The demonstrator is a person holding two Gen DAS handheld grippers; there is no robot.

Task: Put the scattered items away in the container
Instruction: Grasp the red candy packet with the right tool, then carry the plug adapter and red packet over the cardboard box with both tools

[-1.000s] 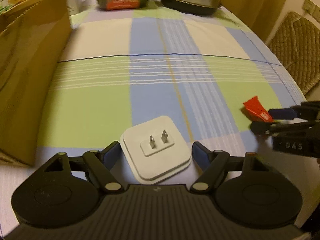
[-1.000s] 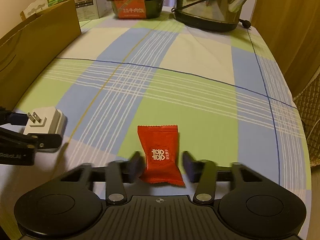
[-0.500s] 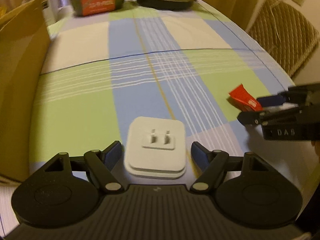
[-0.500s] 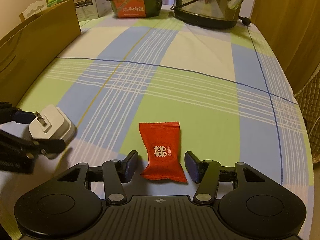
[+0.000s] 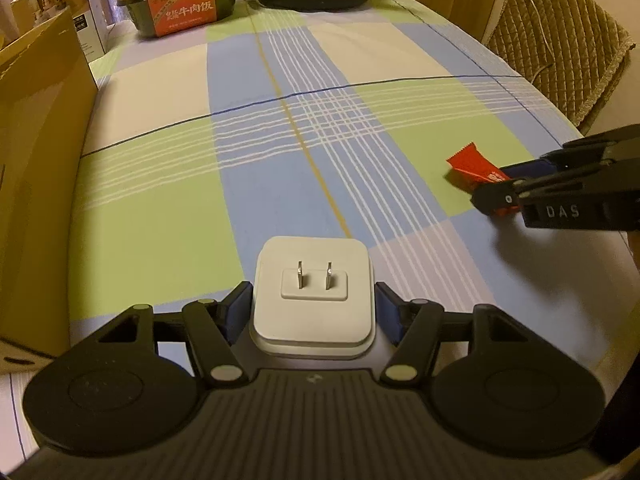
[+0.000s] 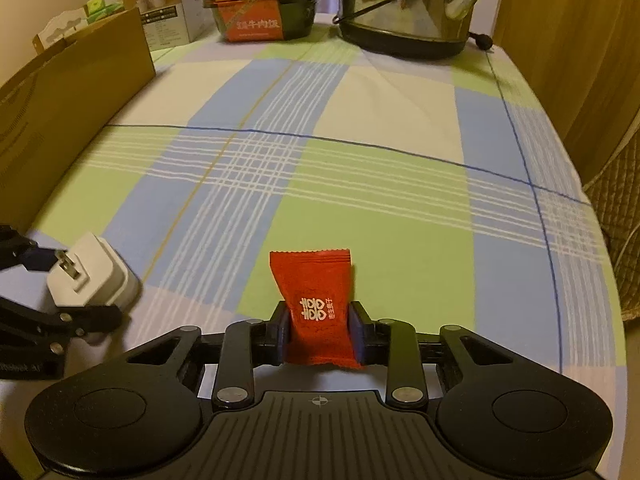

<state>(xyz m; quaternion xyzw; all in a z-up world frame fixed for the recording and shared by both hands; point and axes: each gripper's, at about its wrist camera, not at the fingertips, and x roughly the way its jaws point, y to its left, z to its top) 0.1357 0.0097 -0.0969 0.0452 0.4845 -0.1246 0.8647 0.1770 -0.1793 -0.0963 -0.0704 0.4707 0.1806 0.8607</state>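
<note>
A white plug adapter [image 5: 314, 292], prongs facing up, sits between the blue pads of my left gripper [image 5: 314, 306], which is shut on its sides. From the right wrist view the adapter [image 6: 96, 276] is tilted just above the cloth in the left gripper [image 6: 60, 288]. A red candy packet [image 6: 316, 280] with white print is pinched at its lower half by my right gripper [image 6: 319, 328]. The left wrist view shows that packet [image 5: 468, 164] sticking out of the right gripper [image 5: 504, 184] at the far right. The brown cardboard box [image 5: 40, 160] [image 6: 72, 92] stands along the table's left side.
At the far end of the checked tablecloth [image 6: 360, 160] stand a steel kettle [image 6: 404, 8], a black food tray with an orange label [image 6: 260, 12] and a white carton [image 6: 168, 12]. A quilted chair cushion [image 5: 560, 36] lies beyond the right table edge.
Both grippers have gone from open to shut. The left pads closed on the adapter, which now sits tilted off the cloth; the right pads closed on the candy packet.
</note>
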